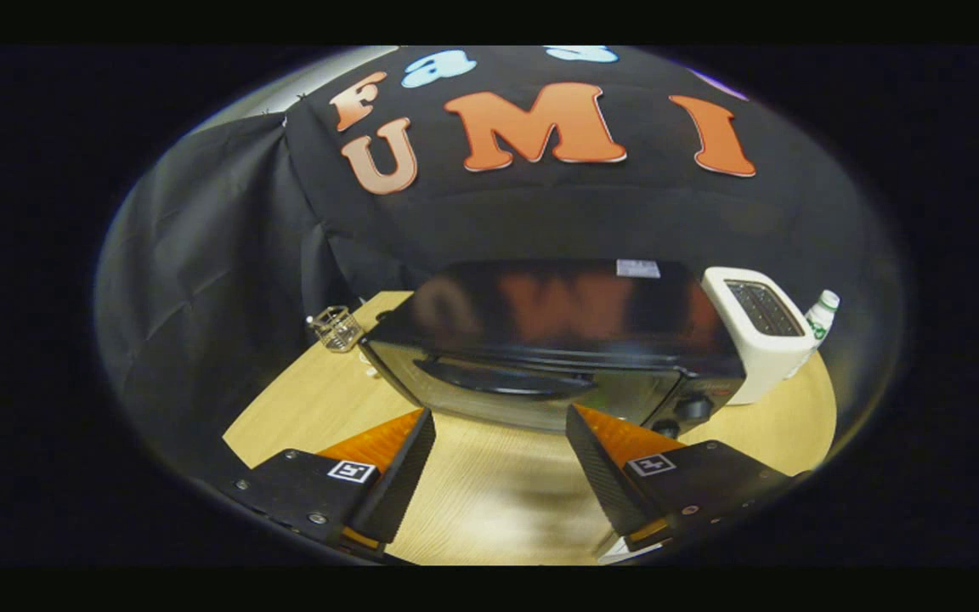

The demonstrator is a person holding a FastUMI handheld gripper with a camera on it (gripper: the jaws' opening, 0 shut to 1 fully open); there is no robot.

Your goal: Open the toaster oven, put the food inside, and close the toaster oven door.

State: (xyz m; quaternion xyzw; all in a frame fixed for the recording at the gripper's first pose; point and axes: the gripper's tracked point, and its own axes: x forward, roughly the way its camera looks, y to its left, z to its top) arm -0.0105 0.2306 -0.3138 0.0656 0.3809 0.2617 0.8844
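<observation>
Gripper (498, 425) spread wide, empty; toaster oven (553, 348) just ahead, door closed.

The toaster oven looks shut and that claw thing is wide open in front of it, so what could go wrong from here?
1. The gripper is open with nothing between its fingers, just short of the toaster oven. The door handle is a low curved bar; the fingers might slip off it.
2. A glass cup stands beside the oven's one end, a white toaster and small bottle at the other; a sideways swing could knock them.
</observation>
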